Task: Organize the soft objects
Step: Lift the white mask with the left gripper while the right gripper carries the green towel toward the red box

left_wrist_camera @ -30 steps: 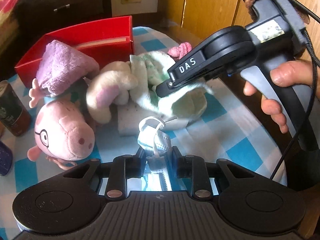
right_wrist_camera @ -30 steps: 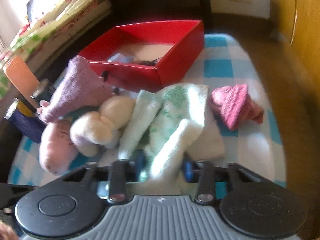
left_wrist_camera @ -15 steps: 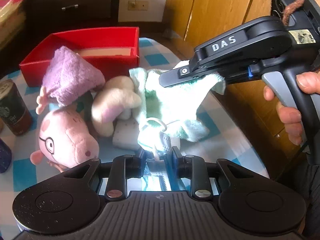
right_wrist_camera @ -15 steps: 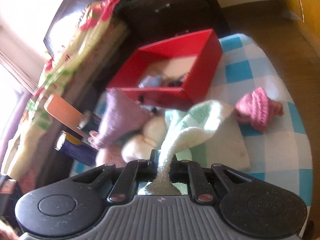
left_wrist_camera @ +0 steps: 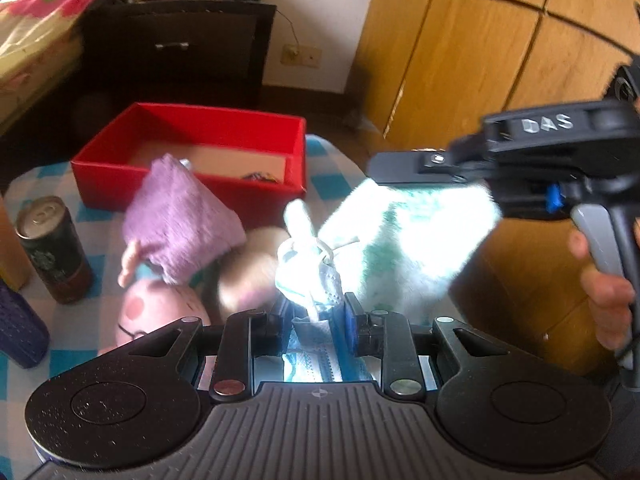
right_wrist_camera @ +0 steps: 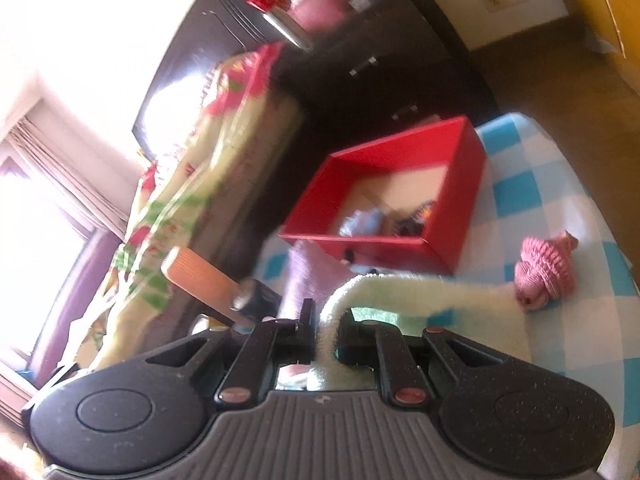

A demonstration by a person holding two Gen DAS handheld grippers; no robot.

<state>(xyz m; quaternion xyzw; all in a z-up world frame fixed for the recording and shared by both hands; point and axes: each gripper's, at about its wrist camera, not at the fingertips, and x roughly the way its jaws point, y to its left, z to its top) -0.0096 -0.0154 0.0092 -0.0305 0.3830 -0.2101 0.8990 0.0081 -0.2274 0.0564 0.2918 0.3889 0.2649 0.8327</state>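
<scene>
My left gripper [left_wrist_camera: 314, 312] is shut on a blue face mask [left_wrist_camera: 308, 280] and holds it above the checked table. My right gripper [right_wrist_camera: 326, 328] is shut on a white-and-green towel [right_wrist_camera: 420, 300], lifted off the table; the towel also shows in the left wrist view [left_wrist_camera: 408, 232], hanging from the right gripper [left_wrist_camera: 400, 164]. A red box [left_wrist_camera: 192, 176] stands at the table's far side, also in the right wrist view [right_wrist_camera: 460, 216]. A purple cloth [left_wrist_camera: 180, 216], a pink pig plush [left_wrist_camera: 156, 312] and a cream plush [left_wrist_camera: 248, 272] lie before it. A pink knitted piece [right_wrist_camera: 546, 268] lies to the right.
A dark can [left_wrist_camera: 52, 248] and a purple object [left_wrist_camera: 20, 328] stand at the table's left. An orange-capped item [right_wrist_camera: 200, 276] lies left in the right wrist view. A dark cabinet [left_wrist_camera: 176, 52] and wooden doors [left_wrist_camera: 480, 60] stand behind. The table's right edge [right_wrist_camera: 616, 280] is close.
My right gripper has lifted the towel up and to the right, off the pile. My left gripper has risen with the face mask. The plush toys have stayed on the table.
</scene>
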